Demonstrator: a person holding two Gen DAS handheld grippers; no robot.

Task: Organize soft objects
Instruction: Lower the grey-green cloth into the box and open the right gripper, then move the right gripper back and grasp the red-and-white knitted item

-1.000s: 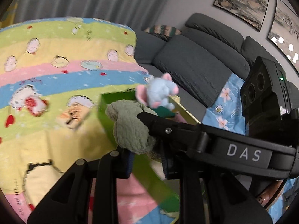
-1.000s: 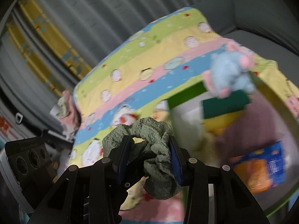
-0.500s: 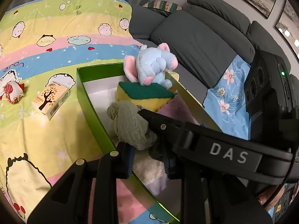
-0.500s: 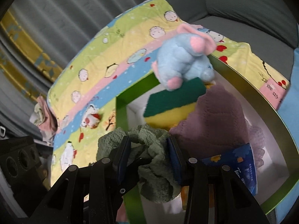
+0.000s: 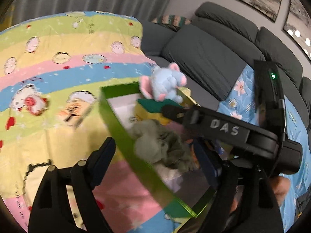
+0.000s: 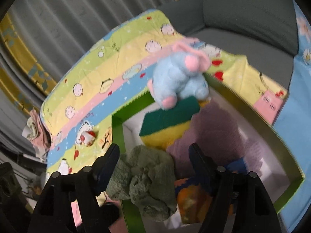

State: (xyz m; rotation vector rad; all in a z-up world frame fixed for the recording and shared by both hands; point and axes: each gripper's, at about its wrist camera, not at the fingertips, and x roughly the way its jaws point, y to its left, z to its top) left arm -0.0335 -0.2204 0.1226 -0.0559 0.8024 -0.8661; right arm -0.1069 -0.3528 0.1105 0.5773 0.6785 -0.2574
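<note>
Crumpled grey-green fuzzy cloth [image 6: 144, 182], slumped inside the green box [image 6: 117, 134] against its near-left wall. Behind it, green-and-yellow sponge [image 6: 167, 120] lying flat; blue plush elephant [image 6: 180, 79] perched on top.

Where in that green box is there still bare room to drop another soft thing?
The green box has a bare white patch at its far corner, between the wall and the sponge. Elsewhere it is crowded: plush elephant on the sponge, purple cloth across the middle, green fuzzy cloth and an orange-blue packet at the near end.
</note>
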